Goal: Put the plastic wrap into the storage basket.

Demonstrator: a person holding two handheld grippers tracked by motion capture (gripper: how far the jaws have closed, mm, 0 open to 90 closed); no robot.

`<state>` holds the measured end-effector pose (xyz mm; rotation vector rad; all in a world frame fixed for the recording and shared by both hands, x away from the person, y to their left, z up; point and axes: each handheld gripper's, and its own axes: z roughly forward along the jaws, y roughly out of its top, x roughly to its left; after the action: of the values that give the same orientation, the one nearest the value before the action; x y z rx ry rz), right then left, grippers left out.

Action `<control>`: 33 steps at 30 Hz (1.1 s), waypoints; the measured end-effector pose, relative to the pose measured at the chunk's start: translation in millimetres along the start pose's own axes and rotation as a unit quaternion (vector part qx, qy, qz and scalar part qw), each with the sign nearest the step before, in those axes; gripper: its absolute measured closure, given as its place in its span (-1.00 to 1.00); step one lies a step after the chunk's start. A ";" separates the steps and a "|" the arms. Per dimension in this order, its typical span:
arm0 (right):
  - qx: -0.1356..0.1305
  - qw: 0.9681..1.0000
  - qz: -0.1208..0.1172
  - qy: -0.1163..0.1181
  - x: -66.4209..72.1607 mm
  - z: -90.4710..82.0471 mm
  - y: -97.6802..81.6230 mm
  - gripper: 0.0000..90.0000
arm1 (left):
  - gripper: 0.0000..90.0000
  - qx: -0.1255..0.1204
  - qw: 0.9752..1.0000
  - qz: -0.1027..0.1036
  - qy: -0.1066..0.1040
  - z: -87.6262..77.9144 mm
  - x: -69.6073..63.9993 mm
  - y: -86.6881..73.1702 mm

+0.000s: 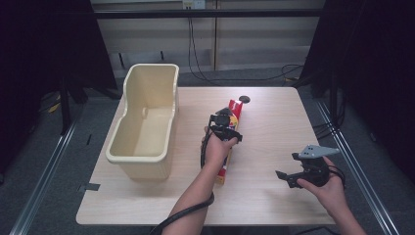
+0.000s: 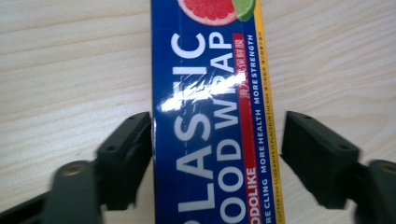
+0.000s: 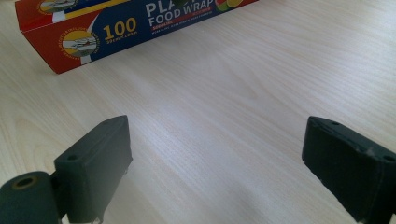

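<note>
Pale wood-grain rectangular table (image 1: 274,122) on grey carpeted floor (image 1: 93,127). Cream panelled back wall (image 1: 254,44) with trailing black cables (image 1: 195,54). Dark curtains (image 1: 44,39) either side; metal floor rails (image 1: 41,171) flanking.

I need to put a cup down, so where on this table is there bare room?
Bare wood lies right of the plastic wrap box, out to the table edge and ahead of the right gripper, and along the near edge. It is tighter between the cream tub and the box, where the left gripper straddles it.
</note>
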<state>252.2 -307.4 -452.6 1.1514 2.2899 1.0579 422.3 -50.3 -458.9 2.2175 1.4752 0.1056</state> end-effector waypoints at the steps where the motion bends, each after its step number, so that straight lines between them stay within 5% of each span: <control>1: 0.000 1.000 -0.001 -0.001 0.0 -0.1 0.1 -0.82 | -0.38 0.001 1.000 0.002 0.005 0.4 -1.4 1.0; 9: 0.001 1.000 -0.003 -0.002 0.8 -0.1 -0.2 -0.82 | -0.17 0.008 1.000 -0.014 0.008 0.4 2.8 4.7; 16: 0.002 1.000 -0.005 -0.002 1.0 -0.2 -0.2 -0.82 | -0.10 0.057 0.998 -0.004 0.017 -8.3 2.8 3.1; 28: 0.003 1.000 -0.006 0.001 2.2 2.1 0.8 -0.82 | -0.34 0.047 0.999 0.009 0.010 -2.3 3.5 1.4; 33: 0.003 1.000 -0.007 0.004 1.5 1.7 0.5 -0.81 | -0.13 0.054 0.998 0.010 0.027 -0.7 1.5 4.0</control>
<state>252.5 -305.1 -453.3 1.1353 2.3057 1.0526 426.1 -49.9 -456.9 2.3328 1.5198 0.0968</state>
